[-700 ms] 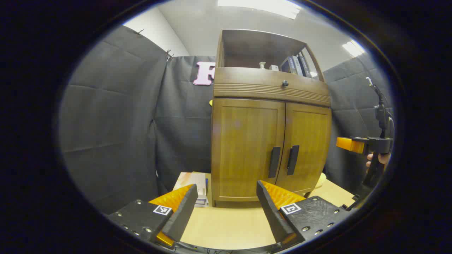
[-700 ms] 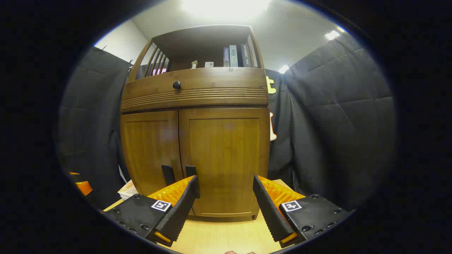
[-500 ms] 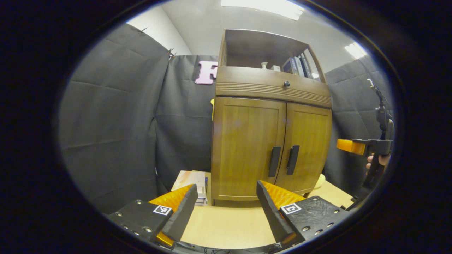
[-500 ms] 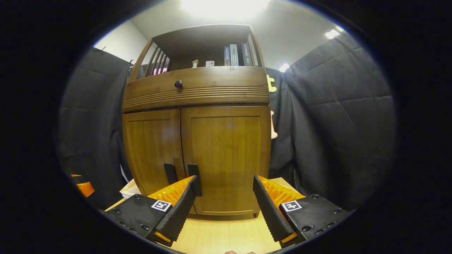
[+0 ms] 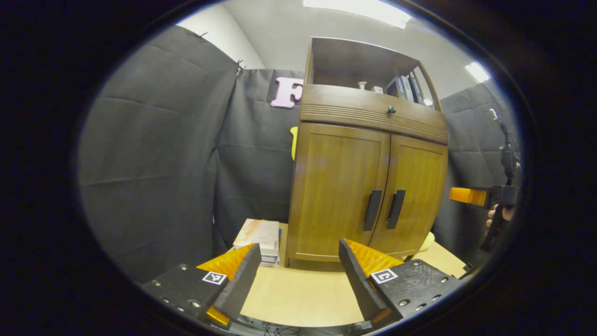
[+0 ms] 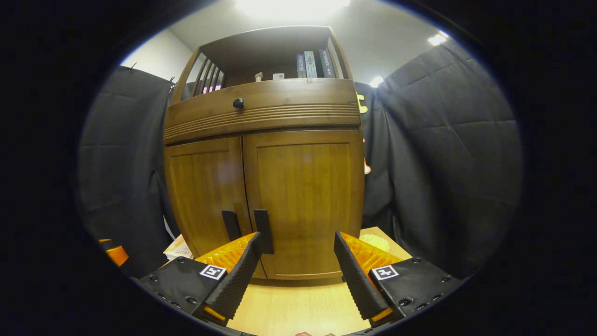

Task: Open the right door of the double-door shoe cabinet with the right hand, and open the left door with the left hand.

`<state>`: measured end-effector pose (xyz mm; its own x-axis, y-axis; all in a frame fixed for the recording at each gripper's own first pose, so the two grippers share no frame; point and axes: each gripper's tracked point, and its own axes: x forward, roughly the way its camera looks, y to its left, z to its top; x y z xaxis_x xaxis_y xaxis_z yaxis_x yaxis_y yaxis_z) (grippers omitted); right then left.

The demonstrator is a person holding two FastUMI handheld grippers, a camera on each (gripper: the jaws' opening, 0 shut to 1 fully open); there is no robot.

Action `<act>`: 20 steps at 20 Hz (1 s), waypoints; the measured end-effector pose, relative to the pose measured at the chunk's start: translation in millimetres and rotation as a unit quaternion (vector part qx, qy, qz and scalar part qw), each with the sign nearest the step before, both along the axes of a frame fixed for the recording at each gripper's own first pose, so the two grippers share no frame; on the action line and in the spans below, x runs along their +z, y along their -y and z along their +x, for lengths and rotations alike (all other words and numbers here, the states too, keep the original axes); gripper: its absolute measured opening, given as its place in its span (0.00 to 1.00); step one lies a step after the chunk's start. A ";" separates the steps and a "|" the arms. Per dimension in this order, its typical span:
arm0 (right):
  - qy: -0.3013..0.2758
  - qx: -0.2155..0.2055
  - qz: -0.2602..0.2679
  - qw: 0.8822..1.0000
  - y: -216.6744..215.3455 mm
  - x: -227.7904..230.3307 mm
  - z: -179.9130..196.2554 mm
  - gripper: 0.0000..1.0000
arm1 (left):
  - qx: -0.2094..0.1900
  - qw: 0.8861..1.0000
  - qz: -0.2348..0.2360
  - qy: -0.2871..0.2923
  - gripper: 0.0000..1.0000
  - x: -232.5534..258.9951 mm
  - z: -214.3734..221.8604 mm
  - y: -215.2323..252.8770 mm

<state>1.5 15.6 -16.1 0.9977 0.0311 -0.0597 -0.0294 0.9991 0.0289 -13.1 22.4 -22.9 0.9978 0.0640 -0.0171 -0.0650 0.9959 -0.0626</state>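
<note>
Brown wooden double-door shoe cabinet [image 6: 263,186] stands shut on the pale tabletop [image 6: 298,308]; left gripper [image 5: 298,275] and right gripper [image 6: 296,266], both spread wide, hover apart before it.

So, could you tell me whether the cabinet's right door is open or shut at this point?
Shut. The right door sits flush beside the left door, only a thin seam between them, and the right tongs hang open, short of its handle.

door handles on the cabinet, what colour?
Black. Both handles show best in the left gripper view, against the brown wooden cabinet.
</note>
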 end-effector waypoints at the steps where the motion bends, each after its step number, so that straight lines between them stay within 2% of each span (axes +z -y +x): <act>1: -0.001 0.003 0.000 1.000 -2.7 -0.1 1.7 0.97 | 0.003 1.000 0.001 -0.001 0.96 -0.7 -1.5 -2.0; 10: 0.002 0.037 0.006 0.999 -33.8 6.9 42.5 0.97 | 0.045 0.999 -0.004 -0.013 0.96 -15.4 -20.7 -16.0; 20: -0.017 0.057 -0.003 0.998 -62.6 -8.1 109.0 0.97 | 0.121 0.993 -0.008 -0.016 0.96 -18.3 -25.9 -31.8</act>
<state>110.5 78.2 -24.2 0.9852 0.1432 -0.0941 -0.1414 0.9896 0.0259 -39.0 54.2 -41.2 0.9523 0.3008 -0.0506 -0.3039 0.9500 -0.0718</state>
